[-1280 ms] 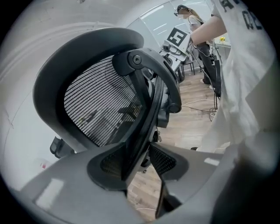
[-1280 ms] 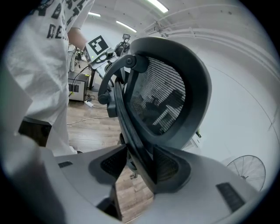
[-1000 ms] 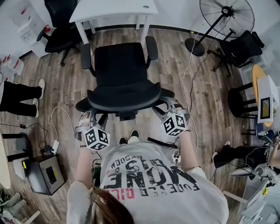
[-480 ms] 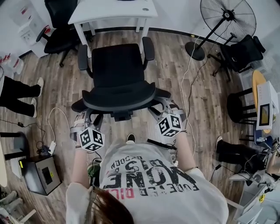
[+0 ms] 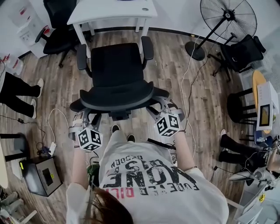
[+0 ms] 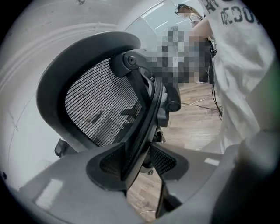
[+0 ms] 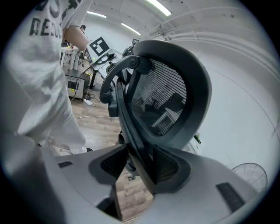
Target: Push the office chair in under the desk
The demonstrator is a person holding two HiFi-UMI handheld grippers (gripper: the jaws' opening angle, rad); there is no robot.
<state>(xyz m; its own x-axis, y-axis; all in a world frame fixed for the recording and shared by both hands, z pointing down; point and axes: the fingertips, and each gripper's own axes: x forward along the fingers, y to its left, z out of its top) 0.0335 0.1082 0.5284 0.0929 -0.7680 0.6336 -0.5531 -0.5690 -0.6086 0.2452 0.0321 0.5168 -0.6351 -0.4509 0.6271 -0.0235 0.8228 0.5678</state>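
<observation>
Head view
- office chair (image 5: 116,72): black, on the wood floor (image 5: 201,92), seat turned toward the desk; the whole seat lies out in front of it, with the front edge near the desk's legs.
- desk (image 5: 109,9): white, at the top edge of the view.
- backrest (image 5: 116,99): nearest the person, seen from above as a dark curved band.
- left gripper (image 5: 85,117): at the backrest's left end, marker cube toward the person.
- right gripper (image 5: 156,107): at the backrest's right end, marker cube likewise.
- surroundings: a second black chair (image 5: 59,26) left of the desk, a floor fan (image 5: 225,17) at upper right, a bystander's legs (image 5: 17,94) at the left edge.

Left gripper view
- left gripper (image 6: 140,162): jaws set fairly wide and clamped on the backrest (image 6: 100,100).
- contact: the backrest's dark rim runs down between the two pads (image 6: 111,164) and bears against them.
- background: mesh panel fills the left, the person's white shirt (image 6: 236,65) is at right, and floor (image 6: 197,122) shows between.

Right gripper view
- right gripper (image 7: 138,166): jaws equally wide and gripping the backrest (image 7: 162,100).
- contact: the rim stands between the pads (image 7: 168,166), pressed on both sides.
- background: the left gripper's marker cube (image 7: 99,45) shows past the rim at upper left, with floor (image 7: 96,127) below it.
</observation>
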